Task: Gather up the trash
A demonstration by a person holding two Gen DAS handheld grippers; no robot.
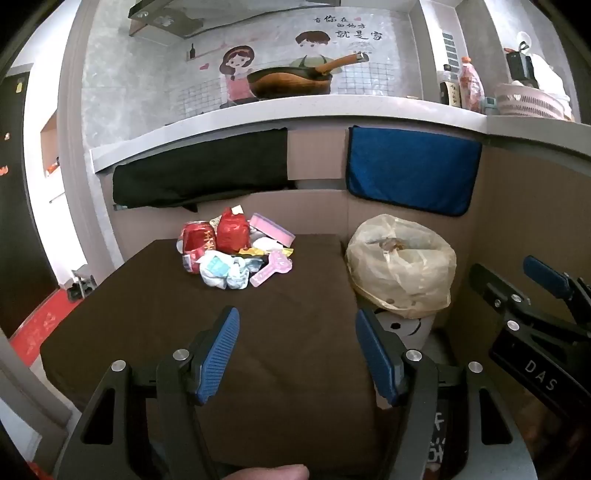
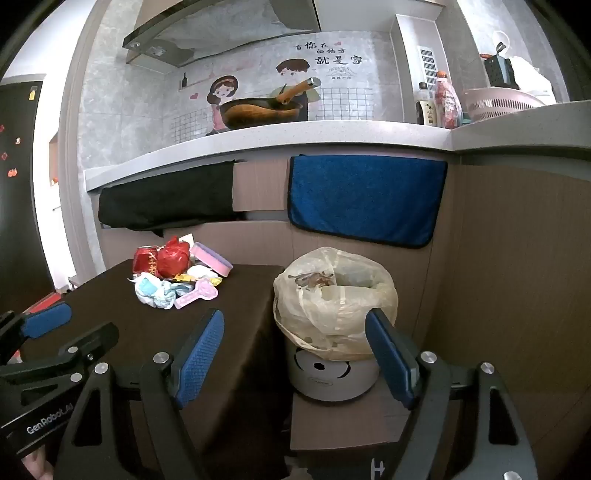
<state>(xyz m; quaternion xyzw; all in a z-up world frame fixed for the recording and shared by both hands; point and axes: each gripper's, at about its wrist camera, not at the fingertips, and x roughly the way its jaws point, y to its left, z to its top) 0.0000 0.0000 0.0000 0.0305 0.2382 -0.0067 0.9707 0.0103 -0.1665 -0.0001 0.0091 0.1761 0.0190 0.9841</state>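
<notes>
Both pairs of blue-padded fingers are standing wide apart with nothing between them: our left gripper (image 1: 297, 354) is hovering over the near part of the dark brown table (image 1: 147, 332), and our right gripper (image 2: 295, 358) is hanging just in front of the bin, at the table's right edge.

We are looking at the trash pile (image 1: 236, 251) lying at the far end of the table, well apart from both grippers. In it we are seeing a crushed red can (image 1: 195, 240), a crumpled red bag (image 1: 232, 234), a pink and purple sponge (image 1: 272, 229), balled white and light-blue paper (image 1: 225, 271), a yellow wrapper (image 1: 264, 252) and a pink plastic piece (image 1: 271, 271). They are touching one another in one loose heap.

Just beside the table on the right, a white bin (image 2: 332, 373) is standing on the floor, lined with a translucent yellowish bag (image 2: 332, 306) folded out over its rim. Some brownish scraps are lying inside; we cannot tell what they are.

Behind the table, a black cloth (image 1: 199, 170) and a blue towel (image 1: 412, 171) are hanging from the edge of a pale counter (image 1: 295, 110). On the counter a wok with a wooden handle (image 1: 290, 79) is sitting before a cartoon wall sticker, with bottles (image 1: 461, 86) and a pink basket (image 1: 532, 101) to the right. A range hood (image 2: 221, 33) is hanging above.
</notes>
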